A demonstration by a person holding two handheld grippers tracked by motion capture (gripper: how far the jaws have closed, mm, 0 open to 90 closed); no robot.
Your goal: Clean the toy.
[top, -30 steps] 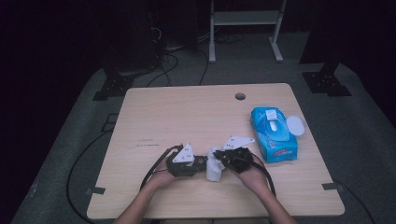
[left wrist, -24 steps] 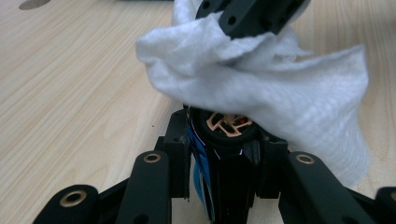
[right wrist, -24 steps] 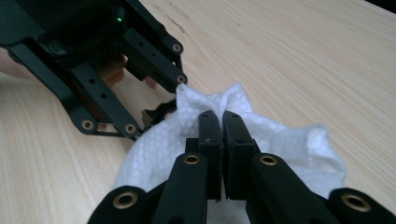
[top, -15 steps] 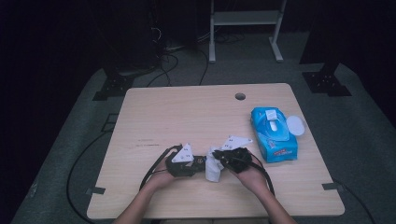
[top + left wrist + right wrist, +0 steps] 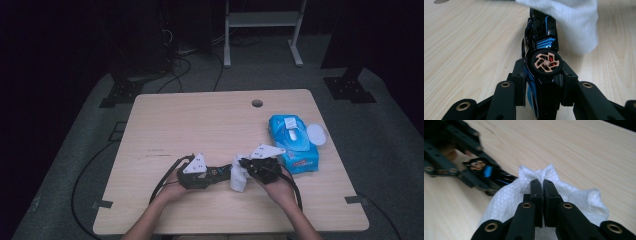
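White wipe [image 5: 576, 195] pinched in right gripper [image 5: 543, 182], draped over front end of toy car [image 5: 541, 50]. Left gripper [image 5: 544, 80] clamps the car's other end (on its side, wheel up). Car's long axis runs straight toward the wipe.

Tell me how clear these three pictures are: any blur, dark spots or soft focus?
High view: the wooden table is lit, the room around it near black. Left gripper view: the toy car is sharp at its copper wheel, while the white wipe beyond it is soft. Right gripper view: the right tongs are crisp on the wipe; the car and the left tongs behind look smeared.
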